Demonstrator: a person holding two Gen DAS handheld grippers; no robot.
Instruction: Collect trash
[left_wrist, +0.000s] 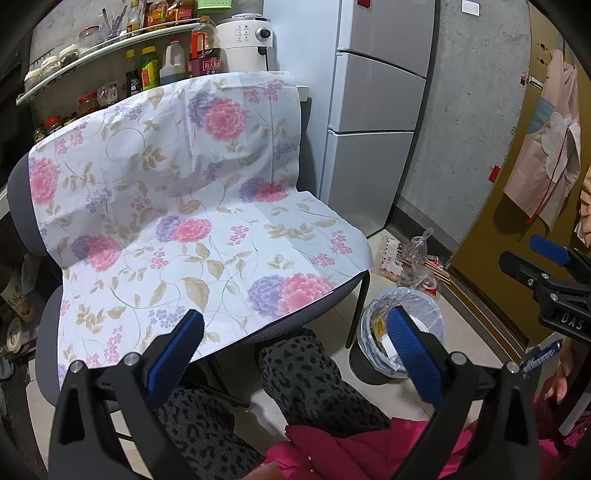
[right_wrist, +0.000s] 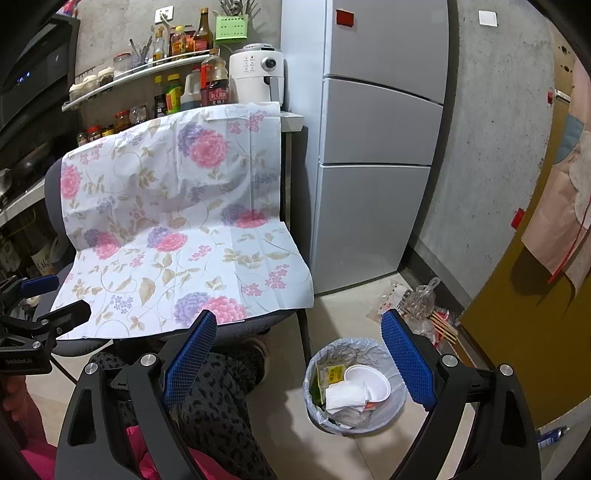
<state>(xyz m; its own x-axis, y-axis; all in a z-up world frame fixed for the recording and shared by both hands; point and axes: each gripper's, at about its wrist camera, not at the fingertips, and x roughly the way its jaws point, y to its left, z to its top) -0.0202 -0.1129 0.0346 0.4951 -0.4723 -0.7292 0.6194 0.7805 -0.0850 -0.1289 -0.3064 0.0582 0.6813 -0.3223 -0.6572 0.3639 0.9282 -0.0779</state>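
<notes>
Below, lined bin (right_wrist: 352, 387) heaped with white crumpled trash (right_wrist: 354, 387); both grippers (left_wrist: 295, 350) (right_wrist: 299, 354) wide apart, empty.

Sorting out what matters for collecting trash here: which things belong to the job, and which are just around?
For the job:
lined bin
white cup inside it
plastic bags on the floor
sticks

Just around:
flowered cloth
fridge
bottles

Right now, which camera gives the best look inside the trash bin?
The right wrist view: the trash bin sits unobstructed, showing a white bowl and wrappers inside. In the left wrist view, a tong finger covers much of the bin.
</notes>
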